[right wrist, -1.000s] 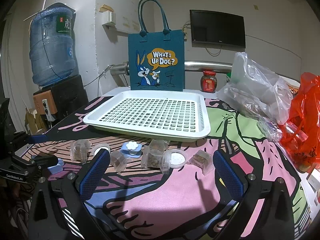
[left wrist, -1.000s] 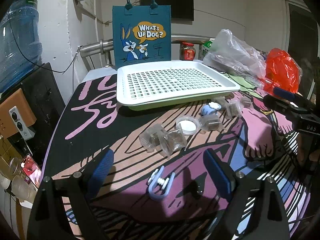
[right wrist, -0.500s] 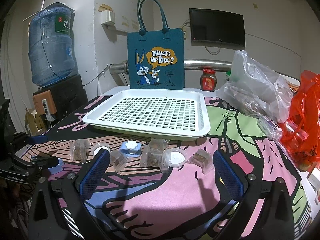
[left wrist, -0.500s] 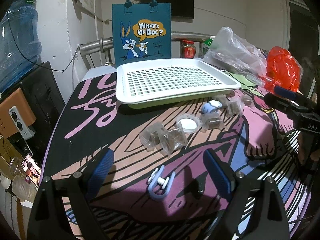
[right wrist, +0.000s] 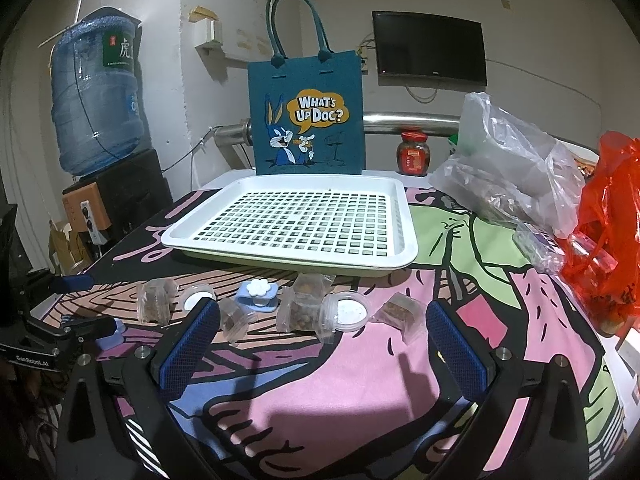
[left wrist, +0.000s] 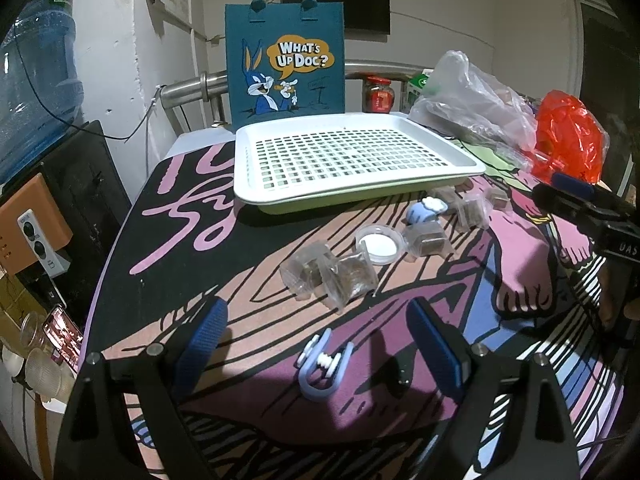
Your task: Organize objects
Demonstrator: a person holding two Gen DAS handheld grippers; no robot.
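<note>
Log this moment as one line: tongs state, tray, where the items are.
left tongs: open, above blue clip | right tongs: open, holding nothing | white tray: nothing in it | clear packets: on tablecloth, in front of tray

Teal tote bag (right wrist: pixel 306 112) with "What's Up Doc?" cartoon stands upright behind the table. Wall TV (right wrist: pixel 430 49) dark, up right of it. Blue water jug (right wrist: pixel 98 96) sits on a black dispenser at left. Red-lidded jar (right wrist: pixel 413 154) by the steel rail (right wrist: pixel 408 120). Clear plastic bag (right wrist: pixel 508 172) and red plastic bag (right wrist: pixel 610 216) bunched at right. Phone (left wrist: pixel 64 334) lit, low left, beside glass cups.
</note>
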